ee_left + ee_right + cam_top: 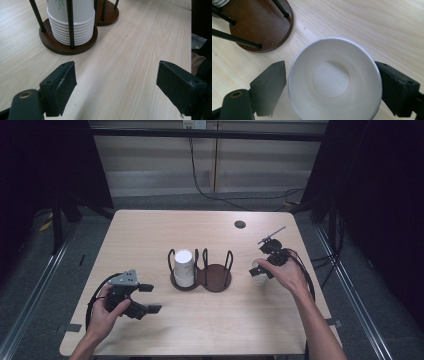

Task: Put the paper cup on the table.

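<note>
the white paper cup (334,80) stands upright, mouth up, on the right part of the bench (150,227), just right of the dark wooden cup holder (216,279); in the high view it sits at (258,271), partly under the person's right hand (285,272). the right hand-held gripper (332,87) straddles the cup from above with its jaws spread wide. the left jaw stands clear of the rim with a strip of bench between them. the right jaw sits right at the rim, and whether it touches cannot be told. the cup is released, not squeezed.

the holder has two round bases joined side by side, each ringed by thin black uprights. the right base is bare; the left carries a stack of white paper cups (71,27), nested with their rims downward.

the left hand-held gripper (116,85) rests low at the bench's near left, jaws wide apart with nothing between them, pointing toward the stack.

the bench is pale wood with a fine grain and a small round dark grommet (240,224) near its far right edge. beyond it a light wall panel, black cables (205,190) on a grey floor, and dark curtains on both sides.
</note>
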Demonstrator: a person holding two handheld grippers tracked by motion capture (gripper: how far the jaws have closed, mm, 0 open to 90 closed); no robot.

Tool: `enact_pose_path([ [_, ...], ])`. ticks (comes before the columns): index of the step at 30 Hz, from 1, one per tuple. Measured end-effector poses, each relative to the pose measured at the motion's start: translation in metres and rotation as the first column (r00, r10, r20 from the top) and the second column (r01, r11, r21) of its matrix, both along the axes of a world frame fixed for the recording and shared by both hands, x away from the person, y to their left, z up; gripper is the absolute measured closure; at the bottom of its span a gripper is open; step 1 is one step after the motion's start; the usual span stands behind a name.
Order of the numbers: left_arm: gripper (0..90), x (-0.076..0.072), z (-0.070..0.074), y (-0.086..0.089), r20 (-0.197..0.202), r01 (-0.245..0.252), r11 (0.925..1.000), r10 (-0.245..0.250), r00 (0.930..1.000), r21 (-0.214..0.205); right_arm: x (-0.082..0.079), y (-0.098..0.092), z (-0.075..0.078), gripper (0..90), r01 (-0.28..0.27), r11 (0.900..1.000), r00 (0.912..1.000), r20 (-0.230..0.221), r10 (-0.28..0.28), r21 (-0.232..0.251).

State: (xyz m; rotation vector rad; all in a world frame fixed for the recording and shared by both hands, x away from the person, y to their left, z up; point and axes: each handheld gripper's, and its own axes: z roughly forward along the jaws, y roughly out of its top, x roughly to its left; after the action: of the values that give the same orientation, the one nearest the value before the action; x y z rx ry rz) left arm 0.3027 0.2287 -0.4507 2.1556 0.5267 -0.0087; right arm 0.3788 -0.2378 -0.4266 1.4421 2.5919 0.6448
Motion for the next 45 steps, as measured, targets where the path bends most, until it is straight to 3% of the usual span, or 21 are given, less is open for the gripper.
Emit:
enact_pose_path([
  [5,16.2,0.0,-0.001,-0.002,-0.001,0.003,1.0,-0.003,1.0,0.006,-0.002,-0.007,0.0,14.0,0.039,0.999,0.9989,0.024,-0.039,0.023],
  [9,16.2,0.0,-0.001,-0.002,-0.01,0.002,1.0,-0.002,0.9999,0.001,-0.004,-0.009,0.003,13.9,0.04,0.9978,0.9981,0.044,-0.043,0.053],
  [13,16.2,-0.001,-0.001,-0.002,-0.006,0.007,1.0,-0.007,1.0,0.004,-0.006,-0.012,0.008,13.8,0.036,0.9928,0.9956,0.083,-0.045,0.114],
  [18,16.2,-0.001,0.0,-0.002,-0.01,-0.005,1.0,0.004,0.9999,-0.005,-0.012,-0.013,0.013,13.8,0.046,0.9881,0.9917,0.112,-0.063,0.147],
  [21,16.2,-0.001,0.0,-0.002,-0.007,-0.001,1.0,0.001,1.0,0.001,-0.017,-0.015,0.012,13.8,0.062,0.9829,0.9835,0.157,-0.09,0.174],
  [24,16.2,-0.002,0.0,-0.002,-0.009,-0.007,1.0,0.007,0.9999,-0.004,-0.024,-0.014,0.013,13.9,0.073,0.9833,0.9746,0.197,-0.106,0.166],
  [28,16.2,-0.001,0.0,-0.002,-0.006,-0.007,1.0,0.007,1.0,-0.003,-0.034,-0.014,0.014,13.9,0.06,0.9794,0.9621,0.25,-0.108,0.193],
  [30,16.2,-0.001,0.0,-0.002,-0.004,-0.007,1.0,0.007,1.0,0.001,-0.04,-0.013,0.015,13.9,0.059,0.9723,0.9525,0.279,-0.122,0.226],
  [31,16.2,-0.001,0.0,-0.002,-0.003,-0.011,0.9999,0.011,0.9999,0.0,-0.042,-0.013,0.016,13.9,0.057,0.9699,0.9518,0.28,-0.125,0.237],
  [35,16.2,-0.003,0.0,-0.004,-0.006,-0.014,0.9999,0.014,0.9999,-0.009,-0.053,-0.009,0.016,14.0,0.053,0.9675,0.9381,0.32,-0.133,0.247],
  [38,16.2,-0.003,0.0,-0.005,-0.005,-0.011,0.9999,0.011,0.9999,-0.008,-0.062,-0.008,0.017,14.0,0.044,0.956,0.929,0.34,-0.146,0.29],
  [45,16.2,-0.005,0.004,-0.003,-0.014,-0.047,0.9958,0.046,0.9988,-0.079,-0.083,0.0,0.019,14.1,0.014,0.9411,0.9141,0.377,-0.149,0.338],
])
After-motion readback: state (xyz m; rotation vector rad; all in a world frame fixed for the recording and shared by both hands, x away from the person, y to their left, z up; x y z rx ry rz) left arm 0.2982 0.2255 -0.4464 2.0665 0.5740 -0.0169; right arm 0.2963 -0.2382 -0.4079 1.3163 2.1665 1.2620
